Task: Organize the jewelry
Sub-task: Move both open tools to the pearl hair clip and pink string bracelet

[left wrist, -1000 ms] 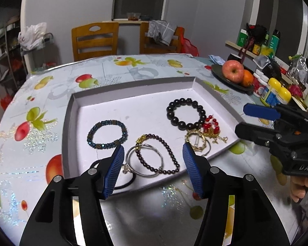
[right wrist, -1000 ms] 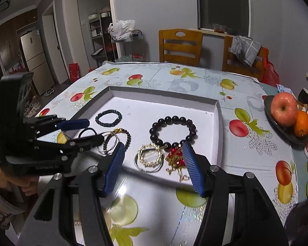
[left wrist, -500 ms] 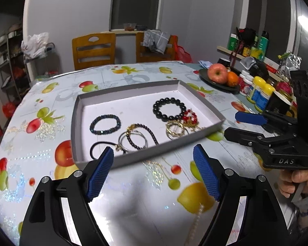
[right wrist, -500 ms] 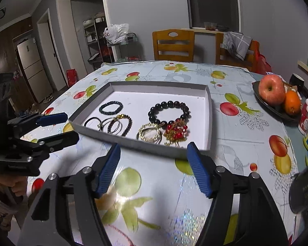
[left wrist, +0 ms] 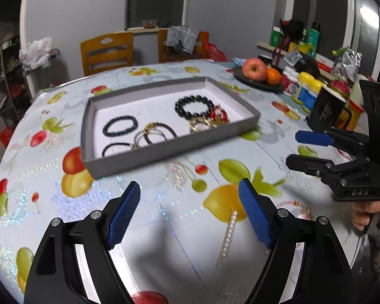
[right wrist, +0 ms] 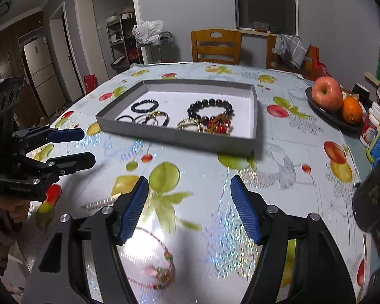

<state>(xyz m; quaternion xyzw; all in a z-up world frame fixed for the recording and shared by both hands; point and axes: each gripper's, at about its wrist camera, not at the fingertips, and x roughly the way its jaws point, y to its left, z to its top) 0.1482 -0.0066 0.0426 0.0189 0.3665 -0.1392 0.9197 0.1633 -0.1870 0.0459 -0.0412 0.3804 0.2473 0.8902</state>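
A grey tray (left wrist: 164,152) (right wrist: 179,136) on the fruit-print table holds several bracelets: a large black bead bracelet (left wrist: 193,106) (right wrist: 210,107), a small dark one (left wrist: 119,128) (right wrist: 144,106), rings and gold and red pieces (left wrist: 210,120). My left gripper (left wrist: 190,210) is open and empty above the table in front of the tray; a white pearl strand (left wrist: 228,235) lies just below it. My right gripper (right wrist: 190,207) is open and empty; a red string bracelet (right wrist: 157,263) lies on the table under it. Each gripper shows in the other's view (left wrist: 314,149) (right wrist: 68,149).
A dark plate with an apple (right wrist: 326,93) and an orange stands at the right. Bottles and jars (left wrist: 306,88) crowd the table's right edge. Two wooden chairs (right wrist: 215,45) stand behind the table. A dark object (right wrist: 375,197) is close at the right.
Both grippers have pulled back from the tray towards the near table edge. The pearl strand and the red string bracelet have come into view under them.
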